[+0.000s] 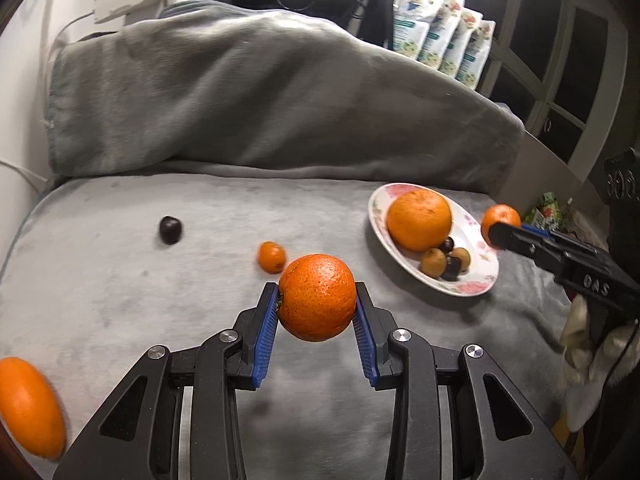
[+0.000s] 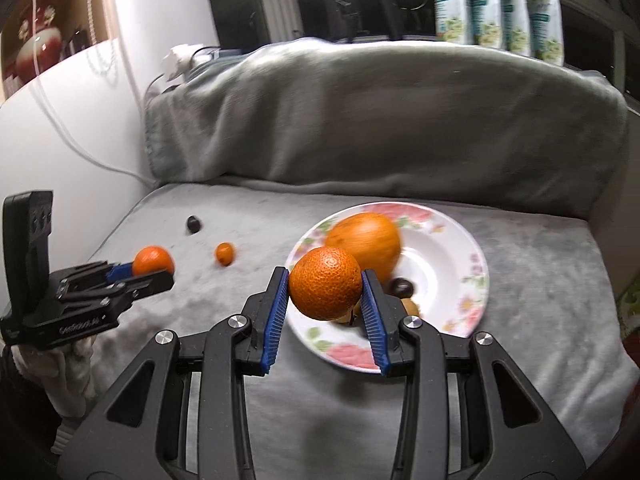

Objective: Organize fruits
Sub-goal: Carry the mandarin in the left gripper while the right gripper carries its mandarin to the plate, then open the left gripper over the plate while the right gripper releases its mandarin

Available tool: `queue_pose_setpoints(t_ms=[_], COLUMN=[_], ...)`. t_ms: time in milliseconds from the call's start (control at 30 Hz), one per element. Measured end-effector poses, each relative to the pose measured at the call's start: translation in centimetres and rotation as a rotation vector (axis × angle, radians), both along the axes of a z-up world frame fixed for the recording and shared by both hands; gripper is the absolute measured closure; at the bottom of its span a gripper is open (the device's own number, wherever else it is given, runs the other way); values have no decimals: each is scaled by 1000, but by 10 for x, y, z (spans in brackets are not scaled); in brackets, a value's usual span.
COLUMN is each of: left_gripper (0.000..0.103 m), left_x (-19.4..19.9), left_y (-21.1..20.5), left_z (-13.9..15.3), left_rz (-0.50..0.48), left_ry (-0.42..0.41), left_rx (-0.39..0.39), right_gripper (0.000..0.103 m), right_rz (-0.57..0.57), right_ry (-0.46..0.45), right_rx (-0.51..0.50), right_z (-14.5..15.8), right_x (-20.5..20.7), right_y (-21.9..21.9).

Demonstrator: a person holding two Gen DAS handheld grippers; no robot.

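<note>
L gripper (image 1: 317, 308) pinches an orange (image 1: 317, 297) w/ blue pads, above the grey blanket (image 1: 120, 280). R gripper (image 2: 325, 296) clamps a second orange (image 2: 325, 283) over the near rim of the floral plate (image 2: 452, 256). Farther back: small citrus (image 1: 272, 257), dark fruit (image 1: 171, 230) loose on blanket.

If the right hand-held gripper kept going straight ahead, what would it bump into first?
Probably the big orange on the floral plate, just beyond the orange that the right hand-held gripper holds; depth is uncertain.
</note>
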State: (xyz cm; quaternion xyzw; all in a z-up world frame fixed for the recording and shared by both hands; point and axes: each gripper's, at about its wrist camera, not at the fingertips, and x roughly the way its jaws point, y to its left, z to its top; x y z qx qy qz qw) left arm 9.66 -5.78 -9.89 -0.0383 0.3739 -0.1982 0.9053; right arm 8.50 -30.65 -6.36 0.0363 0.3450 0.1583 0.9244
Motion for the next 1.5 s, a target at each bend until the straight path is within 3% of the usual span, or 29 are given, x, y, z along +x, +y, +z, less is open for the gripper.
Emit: queue_pose_setpoints(t_ms=[733, 1500], left_gripper=[69, 69], left_x=[-6, 5], left_y=[-92, -139], left_z=[13, -6], left_rz=[-202, -265], left_ry=[-15, 47], left_rx=[-6, 11], right_gripper=[65, 65], right_rz=[-129, -117], right_ry=[50, 104], right_rx=[23, 22], right_z=[-15, -33], right_x=[45, 84], right_y=[-66, -66])
